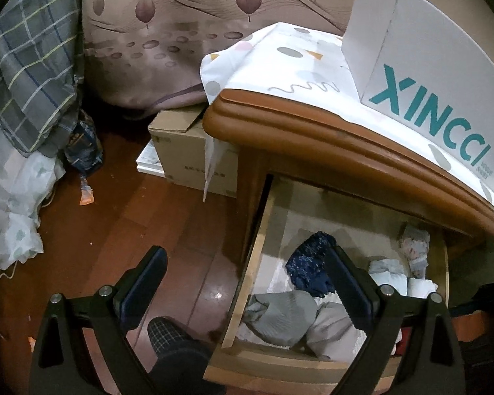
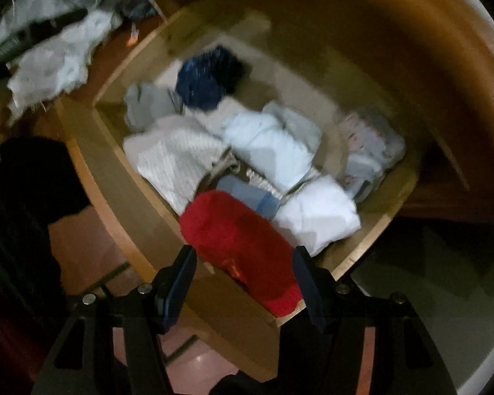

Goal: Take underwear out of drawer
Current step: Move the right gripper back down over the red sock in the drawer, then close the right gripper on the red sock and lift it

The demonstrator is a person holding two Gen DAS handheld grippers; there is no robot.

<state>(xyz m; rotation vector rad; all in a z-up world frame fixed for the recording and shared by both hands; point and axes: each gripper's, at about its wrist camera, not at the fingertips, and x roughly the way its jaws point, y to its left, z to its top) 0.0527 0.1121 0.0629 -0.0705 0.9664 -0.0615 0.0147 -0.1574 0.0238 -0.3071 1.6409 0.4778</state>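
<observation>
Red roll [image 2: 237, 247], navy speckled underwear [image 1: 309, 268], tan drawer [image 1: 247, 283].

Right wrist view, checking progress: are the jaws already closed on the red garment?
No, the right gripper stands open above the red garment, gripping nothing.

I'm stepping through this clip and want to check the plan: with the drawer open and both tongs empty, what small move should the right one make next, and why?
Probably lower the right tongs a little further and close on the red bundle. They stand open above the drawer, nothing is held, and the red bundle sits nearest, between the two fingers in the right wrist view. That view is blurred, so contact can't be judged.
</observation>
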